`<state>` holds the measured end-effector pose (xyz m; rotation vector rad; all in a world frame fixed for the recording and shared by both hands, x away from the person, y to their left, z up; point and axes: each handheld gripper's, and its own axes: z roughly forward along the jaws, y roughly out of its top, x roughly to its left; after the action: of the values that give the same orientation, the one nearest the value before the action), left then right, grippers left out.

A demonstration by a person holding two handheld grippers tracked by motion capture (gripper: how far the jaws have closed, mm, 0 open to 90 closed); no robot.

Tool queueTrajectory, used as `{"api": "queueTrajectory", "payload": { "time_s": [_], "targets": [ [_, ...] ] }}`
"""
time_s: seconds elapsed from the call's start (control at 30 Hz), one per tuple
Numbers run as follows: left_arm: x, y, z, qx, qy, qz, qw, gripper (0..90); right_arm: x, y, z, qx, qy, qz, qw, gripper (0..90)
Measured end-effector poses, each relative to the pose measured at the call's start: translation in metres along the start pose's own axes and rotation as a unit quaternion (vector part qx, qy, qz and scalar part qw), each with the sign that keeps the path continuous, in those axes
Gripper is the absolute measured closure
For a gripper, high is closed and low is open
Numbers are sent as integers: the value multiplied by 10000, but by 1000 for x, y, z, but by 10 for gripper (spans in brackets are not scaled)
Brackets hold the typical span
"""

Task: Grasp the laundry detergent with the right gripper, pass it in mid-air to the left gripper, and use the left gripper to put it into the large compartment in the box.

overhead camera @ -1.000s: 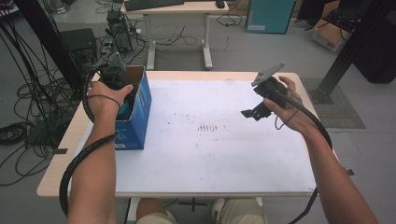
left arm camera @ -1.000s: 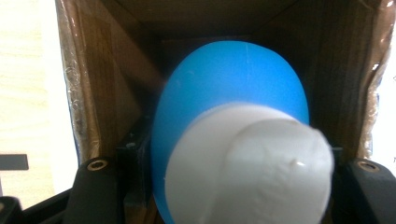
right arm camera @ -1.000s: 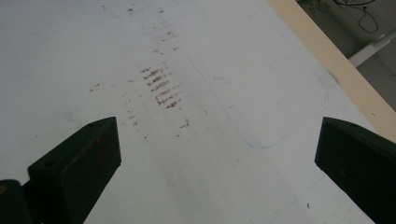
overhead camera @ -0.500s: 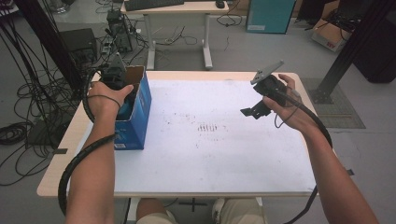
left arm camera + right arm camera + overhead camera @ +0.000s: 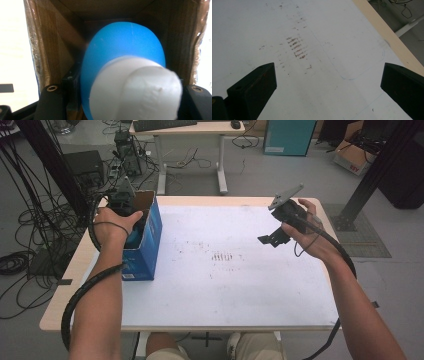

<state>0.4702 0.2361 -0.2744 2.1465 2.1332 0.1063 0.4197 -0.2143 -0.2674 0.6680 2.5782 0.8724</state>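
1. The left gripper sits at the upper left of the high view, dipped into the open top of a blue carton that stands on the left part of the worktop.
2. In the left gripper view its jaws are clamped on a blue object with a white end, which lies in the centre and lower right of the frame; what kind of object it is cannot be told.
3. Brown cardboard walls close in on that object at the left, right and top of the left gripper view, so it is inside the carton.
4. The left hand wraps the gripper from the near side, and a black cable trails down along the forearm toward the lower left.
5. The right gripper is held up above the worktop at the centre right of the high view, well apart from the carton, with a grey plate on top.
6. In the right gripper view its jaws stand wide apart at the lower left and lower right corners, with nothing between them.
7. Between those jaws lies the white worktop surface with brownish smudge marks in the upper centre, and its wooden edge runs down the upper right.
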Motion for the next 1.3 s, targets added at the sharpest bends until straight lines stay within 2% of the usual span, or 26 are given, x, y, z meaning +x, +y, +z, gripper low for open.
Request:
{"api": "queueTrajectory", "payload": {
  "time_s": [0.07,0.1,0.13,0.23,0.33,0.37,0.43,0.73,0.77,0.8,1.3],
  "targets": [
    [-1,0,0,5,12,12,10000,359,0,-1,-1,6,-16,39,10000,2],
    [-1,0,0,10,17,13,10000,359,-1,-1,0,-17,-17,-34,10000,2],
    [-1,1,0,17,26,18,10000,359,0,-1,-1,1,-11,50,10000,2],
    [-2,0,0,24,22,14,10000,359,0,-3,-1,15,-17,63,10000,2],
    [-1,0,0,-14,12,1,10000,358,-3,-3,-1,-21,-13,-59,10000,2],
    [-1,0,0,-20,7,-5,10000,358,-1,-4,-1,-12,-25,72,10000,2],
    [0,-1,0,-24,-1,-10,10000,358,-1,-4,-1,17,-26,109,9999,2],
    [-1,-1,0,-11,8,4,10000,358,-1,-3,-2,24,-17,38,10000,2],
    [-1,-1,0,-14,3,3,10000,357,0,-3,-2,7,-32,107,9999,2],
    [0,-1,0,-12,-7,-6,10000,358,-1,-3,-3,6,-21,40,10000,2],
    [-1,0,0,-23,-8,4,10000,356,-2,-2,-4,6,-50,45,10000,2]
  ]
}}
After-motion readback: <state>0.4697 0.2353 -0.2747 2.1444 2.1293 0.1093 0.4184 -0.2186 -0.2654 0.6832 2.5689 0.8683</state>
